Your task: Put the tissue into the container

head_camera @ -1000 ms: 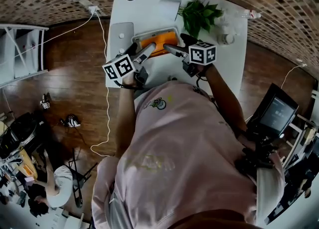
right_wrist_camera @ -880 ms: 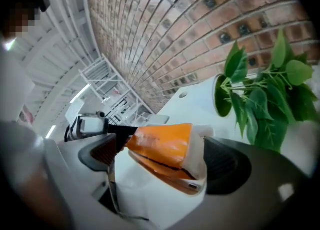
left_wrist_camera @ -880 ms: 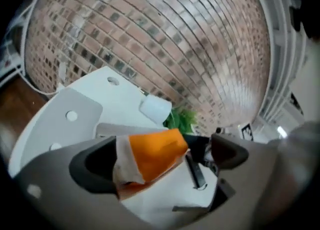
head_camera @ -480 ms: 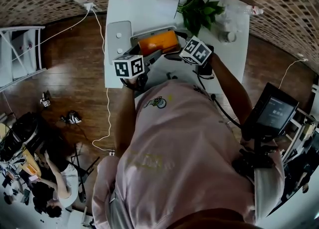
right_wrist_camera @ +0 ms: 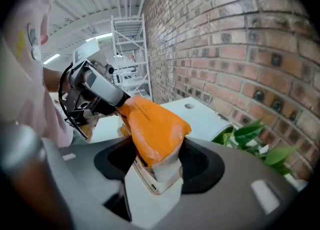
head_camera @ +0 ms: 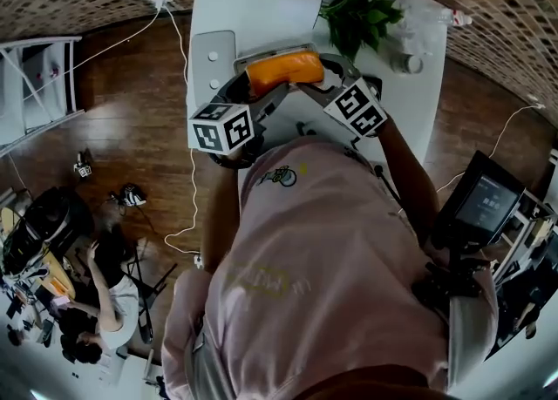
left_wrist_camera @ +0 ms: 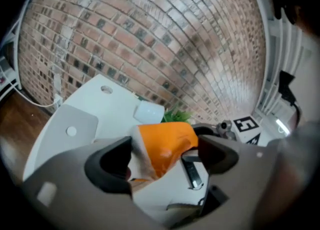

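The orange tissue pack [head_camera: 283, 70] hangs over the grey container [head_camera: 261, 55] on the white desk, gripped at both ends. My left gripper [head_camera: 247, 84] has its jaws closing on the pack's left end. In the left gripper view the pack [left_wrist_camera: 165, 146] spans the gap of the left gripper [left_wrist_camera: 162, 159], touching both pads. My right gripper [head_camera: 324, 71] is closing on the right end. In the right gripper view the pack [right_wrist_camera: 155, 129] is pinched in the right gripper [right_wrist_camera: 157, 161], with the container's white rim [right_wrist_camera: 150, 184] just below.
A leafy green plant [head_camera: 357, 19] and a small bottle [head_camera: 405, 63] stand at the desk's far right. A flat grey laptop [head_camera: 212, 58] lies left of the container. A brick wall backs the desk [head_camera: 261, 6]. A monitor [head_camera: 488, 202] stands at the right.
Both grippers have come in from either side and narrowed onto the ends of the orange pack, which lay in the container before. The right jaws shut much more than the left.
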{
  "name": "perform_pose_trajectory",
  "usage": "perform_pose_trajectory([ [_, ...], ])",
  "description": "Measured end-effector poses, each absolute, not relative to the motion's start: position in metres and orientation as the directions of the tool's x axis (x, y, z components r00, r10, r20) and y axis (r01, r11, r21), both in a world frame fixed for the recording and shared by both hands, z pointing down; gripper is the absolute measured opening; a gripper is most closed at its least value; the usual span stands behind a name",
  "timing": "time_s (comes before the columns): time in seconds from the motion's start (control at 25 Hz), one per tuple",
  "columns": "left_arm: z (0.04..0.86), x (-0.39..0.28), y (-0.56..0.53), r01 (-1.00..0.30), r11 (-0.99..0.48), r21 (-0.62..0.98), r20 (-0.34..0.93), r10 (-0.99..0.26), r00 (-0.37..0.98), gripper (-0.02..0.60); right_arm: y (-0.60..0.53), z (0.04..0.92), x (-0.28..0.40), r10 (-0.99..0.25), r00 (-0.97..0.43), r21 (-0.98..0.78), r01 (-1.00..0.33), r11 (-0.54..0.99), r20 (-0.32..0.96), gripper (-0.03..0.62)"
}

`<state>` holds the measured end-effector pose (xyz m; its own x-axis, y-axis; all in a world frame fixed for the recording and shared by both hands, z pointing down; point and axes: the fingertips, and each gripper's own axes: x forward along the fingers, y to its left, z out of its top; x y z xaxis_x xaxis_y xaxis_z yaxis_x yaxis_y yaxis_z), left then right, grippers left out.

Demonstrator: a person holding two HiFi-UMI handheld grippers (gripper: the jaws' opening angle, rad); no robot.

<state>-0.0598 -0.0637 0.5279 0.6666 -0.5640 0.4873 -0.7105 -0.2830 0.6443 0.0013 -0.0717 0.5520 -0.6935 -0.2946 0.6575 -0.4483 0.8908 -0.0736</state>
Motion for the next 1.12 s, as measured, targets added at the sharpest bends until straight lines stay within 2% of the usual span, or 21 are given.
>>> perform_pose_trajectory([
  [0.16, 0.427, -0.059, -0.069, -0.678, -0.424, 0.6, 0.319, -0.651, 0.689, 0.389, -0.077, 0.466, 0.005, -0.432, -0.753, 0.006, -0.495, 0.869, 0.497, 0.262],
  [0.4, 0.261, -0.062, -0.078, -0.685, -0.621, 0.38, 0.056, -0.724, 0.687, 0.37, -0.092, 0.328, 0.001, -0.551, -0.808, 0.035, -0.557, 0.83, 0.208, 0.262],
  [0.6, 0.147, -0.067, -0.06, -0.717, -0.689, 0.111, -0.134, -0.725, 0.676, 0.345, -0.093, 0.214, 0.002, -0.547, -0.837, 0.254, -0.529, 0.81, 0.002, 0.264],
  [0.84, 0.075, -0.064, -0.028, -0.776, -0.63, -0.041, -0.29, -0.735, 0.613, 0.322, -0.07, 0.093, 0.009, -0.472, -0.832, 0.502, -0.553, 0.665, -0.291, 0.264],
  [0.92, 0.066, -0.063, -0.024, -0.793, -0.607, -0.054, -0.318, -0.743, 0.59, 0.305, -0.066, 0.092, 0.007, -0.459, -0.835, 0.523, -0.549, 0.652, -0.304, 0.264],
  [1.0, 0.073, -0.067, -0.028, -0.806, -0.59, -0.034, -0.309, -0.761, 0.57, 0.293, -0.068, 0.108, 0.001, -0.472, -0.841, 0.5, -0.539, 0.678, -0.265, 0.264],
  [1.12, 0.131, -0.079, -0.051, -0.81, -0.579, 0.089, -0.204, -0.807, 0.554, 0.275, -0.076, 0.165, -0.008, -0.518, -0.842, 0.425, -0.527, 0.736, -0.146, 0.265],
])
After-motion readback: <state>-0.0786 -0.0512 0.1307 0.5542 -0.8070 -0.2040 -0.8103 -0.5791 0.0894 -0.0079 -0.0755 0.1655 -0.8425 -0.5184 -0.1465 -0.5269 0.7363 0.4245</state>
